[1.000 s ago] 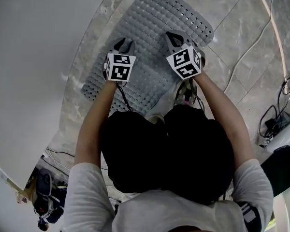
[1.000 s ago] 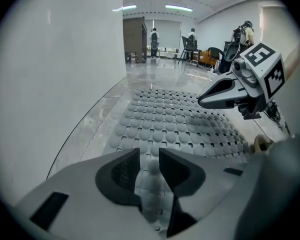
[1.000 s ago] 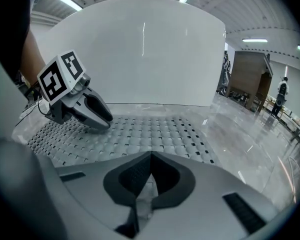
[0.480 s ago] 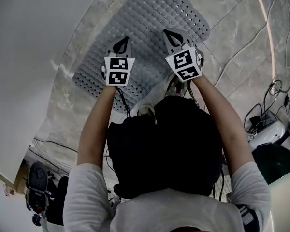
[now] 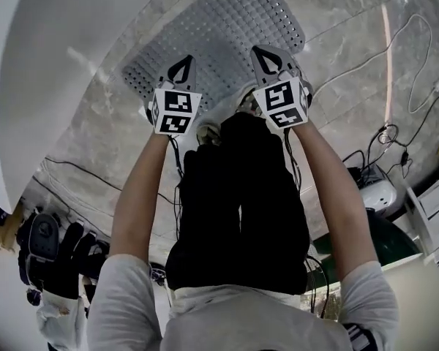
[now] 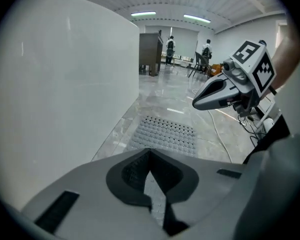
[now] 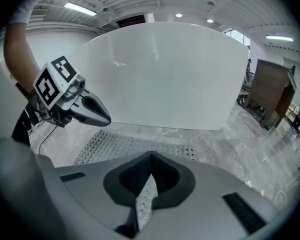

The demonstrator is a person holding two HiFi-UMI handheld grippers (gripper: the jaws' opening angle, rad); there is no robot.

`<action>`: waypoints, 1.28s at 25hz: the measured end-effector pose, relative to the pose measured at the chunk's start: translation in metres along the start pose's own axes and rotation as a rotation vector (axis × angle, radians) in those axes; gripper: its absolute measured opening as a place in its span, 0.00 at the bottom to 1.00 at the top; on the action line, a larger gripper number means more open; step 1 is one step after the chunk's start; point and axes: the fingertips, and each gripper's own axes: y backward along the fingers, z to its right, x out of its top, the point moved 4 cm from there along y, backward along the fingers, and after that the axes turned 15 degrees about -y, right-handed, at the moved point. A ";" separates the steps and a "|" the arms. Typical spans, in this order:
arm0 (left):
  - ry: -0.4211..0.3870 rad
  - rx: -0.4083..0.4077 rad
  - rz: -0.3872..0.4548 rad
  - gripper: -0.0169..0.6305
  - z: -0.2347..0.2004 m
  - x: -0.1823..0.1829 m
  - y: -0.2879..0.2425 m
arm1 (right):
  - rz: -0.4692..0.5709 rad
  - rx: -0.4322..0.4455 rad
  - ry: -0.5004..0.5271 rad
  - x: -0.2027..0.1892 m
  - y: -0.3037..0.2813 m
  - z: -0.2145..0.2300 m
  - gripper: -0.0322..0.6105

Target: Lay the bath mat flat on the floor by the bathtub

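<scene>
The grey studded bath mat [image 5: 219,35] lies flat on the marble floor alongside the white bathtub [image 5: 51,72]. My left gripper [image 5: 184,61] and right gripper [image 5: 267,52] hang side by side above the mat's near end, both shut with nothing between the jaws. In the left gripper view the mat [image 6: 165,134] shows on the floor beyond my shut left gripper [image 6: 150,151], with the right gripper [image 6: 197,103] off to the right. In the right gripper view the mat [image 7: 115,144] lies before the tub wall [image 7: 165,79], beyond my shut right gripper [image 7: 151,156].
Cables [image 5: 366,57] trail over the floor to the right of the mat, near a white device [image 5: 377,192] and drawers [image 5: 432,207]. Black gear [image 5: 51,254] lies at the lower left. The person's dark legs stand at the mat's near edge. A brown cabinet [image 7: 272,91] stands beyond.
Both grippers have lifted up off the mat and drawn back as the person rises. The left jaws have closed. The mat stays flat on the floor.
</scene>
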 end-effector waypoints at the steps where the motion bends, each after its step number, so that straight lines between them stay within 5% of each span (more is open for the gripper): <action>1: 0.023 0.002 -0.014 0.04 -0.001 -0.001 0.014 | -0.013 0.012 0.015 0.004 0.010 -0.007 0.06; 6: 0.141 0.013 -0.014 0.04 -0.021 0.013 0.050 | -0.015 0.013 -0.118 0.025 0.036 -0.013 0.06; 13: 0.335 0.023 -0.043 0.04 0.010 0.022 0.128 | -0.037 0.042 -0.255 0.031 0.098 -0.062 0.06; 19: 0.453 0.031 -0.017 0.04 0.031 0.041 0.206 | -0.048 0.058 -0.226 0.051 0.166 -0.094 0.06; 32: 0.517 0.083 0.060 0.04 0.028 0.101 0.372 | 0.031 0.032 -0.201 0.158 0.291 -0.158 0.06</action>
